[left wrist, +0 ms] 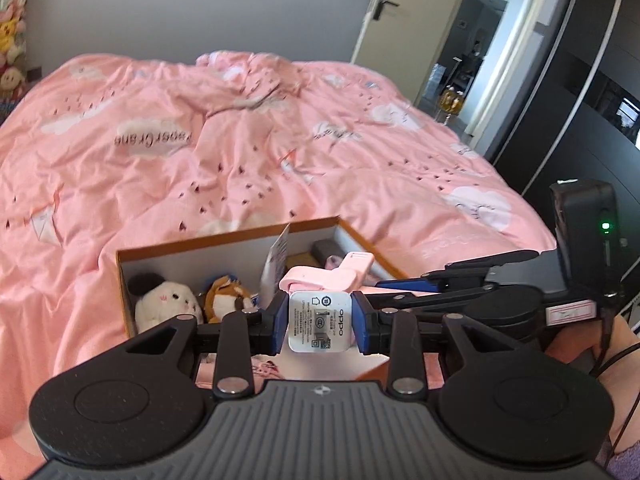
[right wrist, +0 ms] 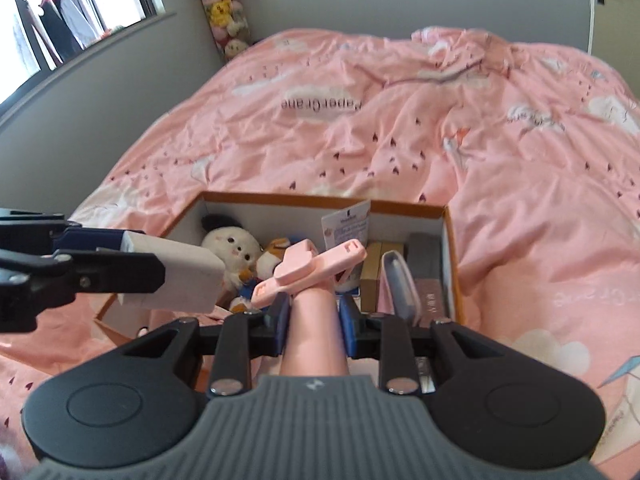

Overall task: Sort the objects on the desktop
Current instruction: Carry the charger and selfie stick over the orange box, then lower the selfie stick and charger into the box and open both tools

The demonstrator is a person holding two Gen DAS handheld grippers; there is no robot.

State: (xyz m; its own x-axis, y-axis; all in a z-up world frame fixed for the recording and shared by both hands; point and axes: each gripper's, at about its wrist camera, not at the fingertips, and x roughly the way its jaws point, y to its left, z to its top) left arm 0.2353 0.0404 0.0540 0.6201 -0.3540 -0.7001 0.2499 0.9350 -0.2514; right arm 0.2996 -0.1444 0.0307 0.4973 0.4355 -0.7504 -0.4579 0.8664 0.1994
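Left wrist view showed the left gripper (left wrist: 321, 322) clamped on one white "oppo" charger (left wrist: 320, 327) at lower centre, just in front of the orange-rimmed cardboard box (left wrist: 224, 236) on the pink "PaperCrane" duvet (left wrist: 240, 128). In the right wrist view, the right gripper (right wrist: 314, 320) was closed around a pink handled holder (right wrist: 310, 270) over the same box, which held two plush toys, a white bear (right wrist: 230, 246) and an orange one (right wrist: 272, 260), plus a printed card (right wrist: 346, 226) and several small boxes (right wrist: 424, 252).
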